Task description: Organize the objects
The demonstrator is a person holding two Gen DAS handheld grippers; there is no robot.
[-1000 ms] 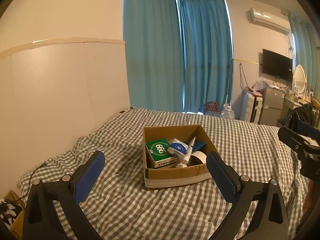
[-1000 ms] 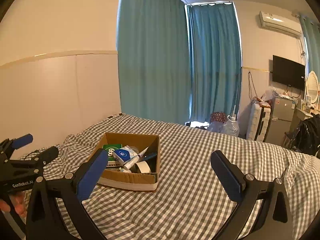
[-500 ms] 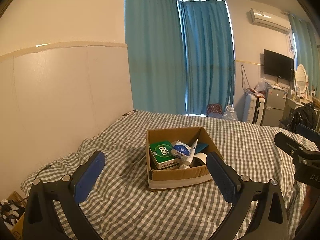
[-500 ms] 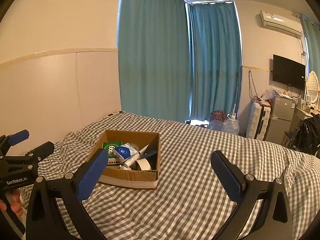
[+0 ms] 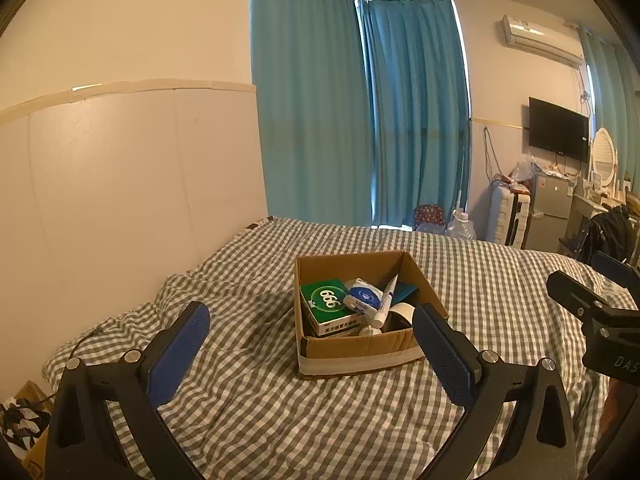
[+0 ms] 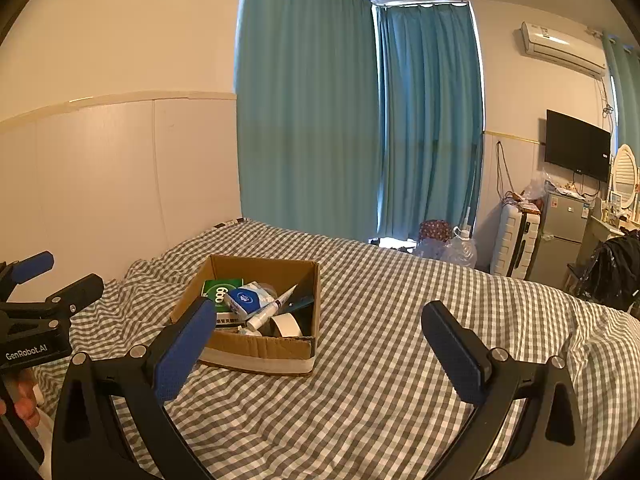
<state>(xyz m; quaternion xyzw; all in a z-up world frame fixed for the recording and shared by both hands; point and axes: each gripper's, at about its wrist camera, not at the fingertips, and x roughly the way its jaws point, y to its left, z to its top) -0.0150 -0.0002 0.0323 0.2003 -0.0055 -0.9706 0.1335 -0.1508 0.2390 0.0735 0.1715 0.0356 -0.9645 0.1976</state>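
Cardboard box (image 5: 360, 354) sits on the checked bed (image 5: 280, 420), about mid-bed, nearer the wall-side edge than the room-side edge. Inside: green carton (image 5: 329, 307) on the wall side, blue-white packet (image 5: 364, 299) beside it, a white tube (image 5: 386, 300) leaning across the middle, a tape roll (image 5: 402, 312) at the near room-side corner, something dark blue (image 5: 404, 290) behind the tube.

Left gripper (image 5: 310, 344) is spread wide and has nothing in it, held above the bed just short of the box; the box shows between its two fingers (image 5: 178, 354), closer to the room-side one.

Right gripper (image 6: 320, 346) is also spread wide with nothing held, above the bed on the room side of the box; the box lies ahead toward its wall-side finger, whose tip overlaps the box's near corner in view. Contact there cannot be told
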